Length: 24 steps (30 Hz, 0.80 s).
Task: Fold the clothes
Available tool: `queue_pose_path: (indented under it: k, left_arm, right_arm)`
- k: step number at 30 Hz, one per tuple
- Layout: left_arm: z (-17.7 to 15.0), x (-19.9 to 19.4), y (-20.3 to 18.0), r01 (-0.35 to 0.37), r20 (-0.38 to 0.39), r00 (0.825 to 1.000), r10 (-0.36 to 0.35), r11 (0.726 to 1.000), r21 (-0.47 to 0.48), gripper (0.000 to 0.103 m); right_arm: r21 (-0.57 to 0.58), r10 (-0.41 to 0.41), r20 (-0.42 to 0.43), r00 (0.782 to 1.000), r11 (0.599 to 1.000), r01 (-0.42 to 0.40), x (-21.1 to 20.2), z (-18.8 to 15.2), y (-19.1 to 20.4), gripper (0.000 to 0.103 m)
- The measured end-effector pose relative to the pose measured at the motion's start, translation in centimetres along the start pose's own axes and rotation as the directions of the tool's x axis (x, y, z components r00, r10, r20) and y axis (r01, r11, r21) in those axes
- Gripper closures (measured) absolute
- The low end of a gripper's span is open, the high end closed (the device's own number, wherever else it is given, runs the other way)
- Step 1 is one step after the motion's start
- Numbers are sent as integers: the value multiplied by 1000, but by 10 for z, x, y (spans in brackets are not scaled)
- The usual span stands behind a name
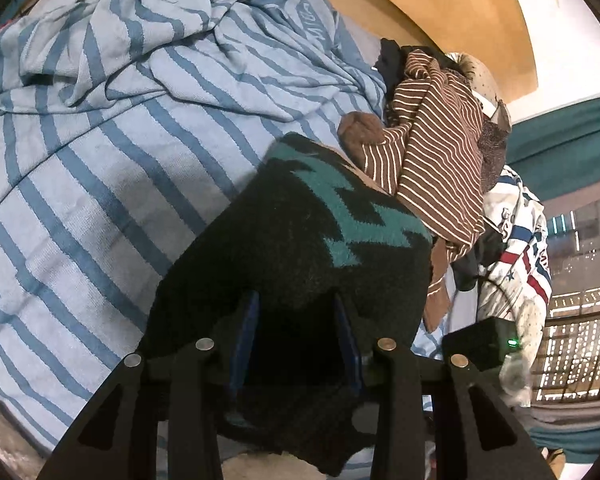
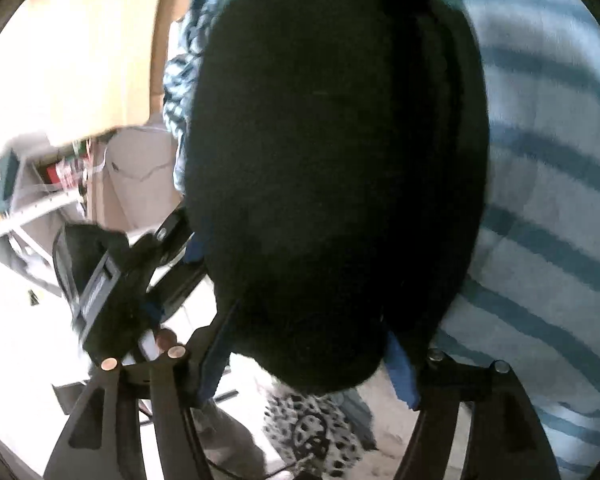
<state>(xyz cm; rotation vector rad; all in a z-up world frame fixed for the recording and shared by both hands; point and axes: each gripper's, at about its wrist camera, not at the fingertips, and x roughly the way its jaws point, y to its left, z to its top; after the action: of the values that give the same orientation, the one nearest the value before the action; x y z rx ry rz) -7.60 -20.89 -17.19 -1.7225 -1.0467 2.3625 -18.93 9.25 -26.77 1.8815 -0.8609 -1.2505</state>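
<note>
Left tongs [image 1: 296, 344] and right tongs [image 2: 308, 364] each pinch black knit garment [image 1: 300, 248]; cloth extends toward 12 o'clock over striped bedsheet [image 1: 80, 200].

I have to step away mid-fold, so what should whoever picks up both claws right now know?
Left claw: black-and-teal knit garment lies between its fingers; grip looks closed on it.
Right claw: the same dark knit fills its view, seemingly pinched too.
The garment hangs over the blue striped towel. The brown striped top and other clothes sit unfolded in a pile beyond.
No finished fold is visible; everything remains.
</note>
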Motion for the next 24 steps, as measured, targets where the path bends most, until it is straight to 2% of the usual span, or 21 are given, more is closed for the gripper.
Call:
queue_pose_path:
  k: [4,6,9,11,17,18,20,22,24]
  left_arm:
    - [1,0,4,8,-5,1000,-8,1000,-9,64]
    - [3,-1,3,7,0,1000,-7,1000,-10,64]
    - [6,-8,-2,10,10,1000,-10,1000,8,64]
    - [9,-15,-6,12,14,1000,-12,1000,20,64]
    - [1,-29,-17,15,-24,1000,-13,997,77,64]
    - [-3,-27,-17,18,-35,999,-16,997,81,65]
    - [-11,-21,-16,20,-54,998,-16,996,83,64]
    - [-15,-13,-13,-22,-46,999,26,996,83,64]
    - [-15,-6,-7,-48,-30,998,50,997,65,64]
  right_arm:
    - [41,40,-24,999,998,-39,13,3,-7,31]
    - [30,54,-28,998,998,-54,15,1,-3,54]
    - [-31,102,-11,995,994,-103,7,0,18,64]
    - [-72,126,-7,992,989,-126,4,-3,31,66]
    - [-135,125,-84,989,982,-136,14,-15,44,75]
    - [-145,124,-96,988,980,-137,16,-17,47,83]
    - [-165,114,-119,986,977,-132,22,-19,51,84]
    - [-169,89,-113,990,980,-108,24,-18,48,83]
    - [-169,74,-100,992,981,-91,18,-18,41,72]
